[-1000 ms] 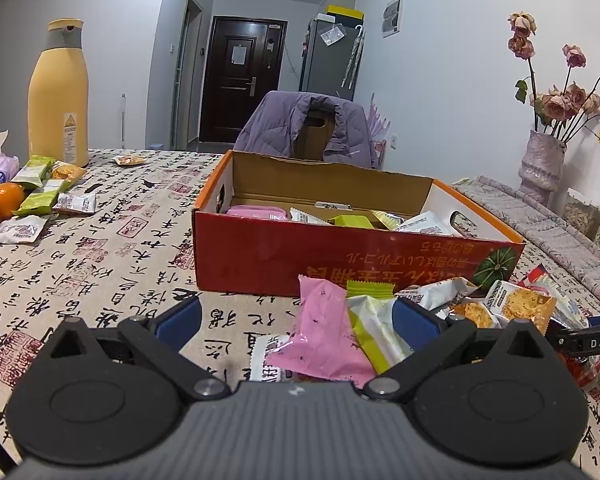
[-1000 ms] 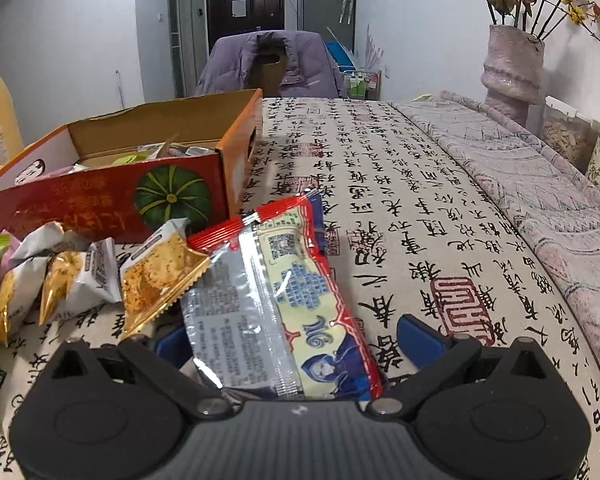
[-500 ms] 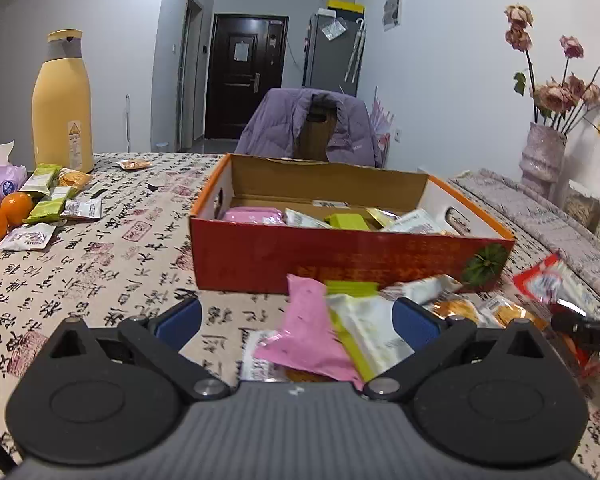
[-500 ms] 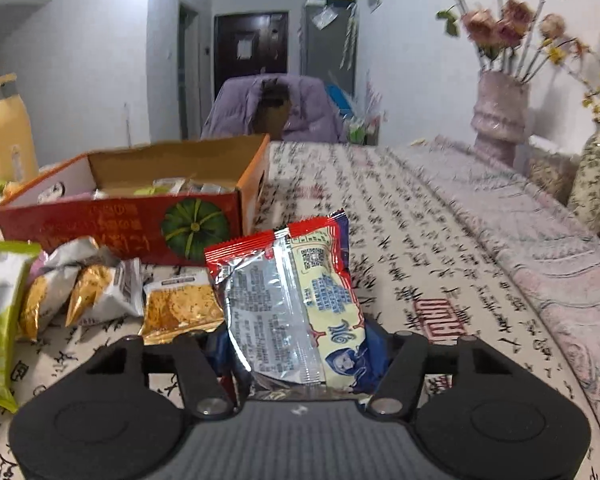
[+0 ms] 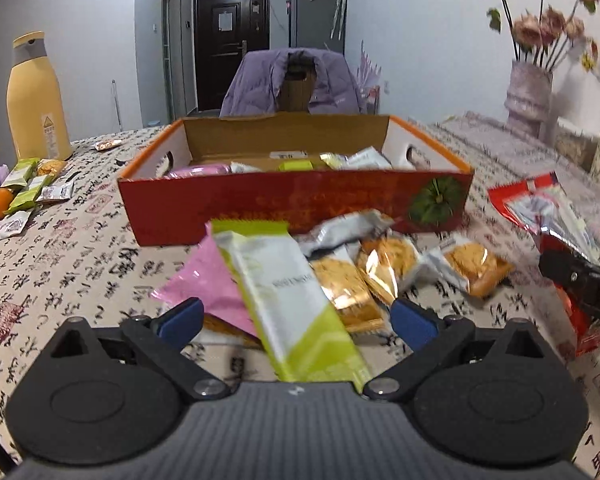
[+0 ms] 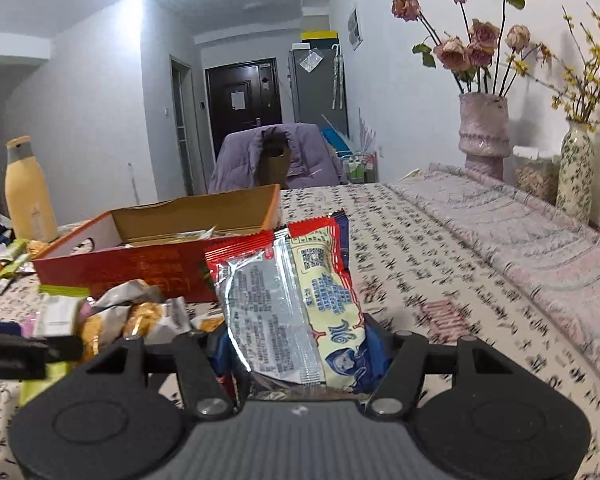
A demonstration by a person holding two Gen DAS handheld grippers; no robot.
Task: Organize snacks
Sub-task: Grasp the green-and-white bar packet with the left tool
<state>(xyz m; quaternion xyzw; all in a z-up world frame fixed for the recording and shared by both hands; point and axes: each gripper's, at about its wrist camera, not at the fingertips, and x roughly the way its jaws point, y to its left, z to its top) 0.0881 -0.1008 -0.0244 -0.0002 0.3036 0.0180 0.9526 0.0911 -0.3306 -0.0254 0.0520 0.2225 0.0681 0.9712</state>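
Jaws of the left gripper stand wide apart, gripping nothing, with a green-and-white bar packet lying loose between them on a pink packet and cracker packets. These sit on the counter just before the red cardboard box (already holding several snacks). Further right, the right gripper has its jaws closed on a red-edged snack bag, lifted clear of the patterned cloth, right of the box.
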